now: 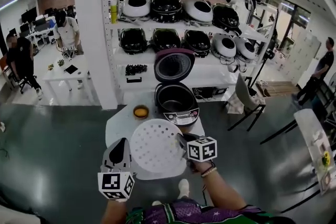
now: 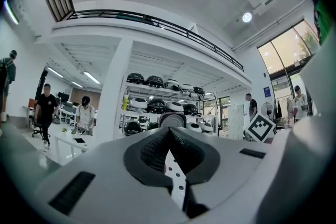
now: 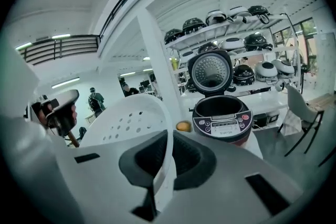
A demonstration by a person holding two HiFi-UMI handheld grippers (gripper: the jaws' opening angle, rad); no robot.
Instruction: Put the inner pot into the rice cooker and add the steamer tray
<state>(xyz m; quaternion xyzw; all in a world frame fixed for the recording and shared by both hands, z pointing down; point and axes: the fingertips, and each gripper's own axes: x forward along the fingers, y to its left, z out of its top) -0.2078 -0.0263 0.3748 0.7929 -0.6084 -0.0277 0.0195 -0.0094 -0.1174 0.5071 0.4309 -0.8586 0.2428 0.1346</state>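
Before the cooker (image 1: 184, 116), white perforated tray (image 1: 156, 145)

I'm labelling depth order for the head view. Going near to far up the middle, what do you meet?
steamer tray → open rice cooker → its raised lid → shelf rack stacked with more cookers

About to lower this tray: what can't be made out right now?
Head view: the steamer tray covers most of the table.
Left gripper view: the left gripper hides the rice cooker below its lid.
Right gripper view: the cooker's panel print is too small, and its dark inside shows no detail.
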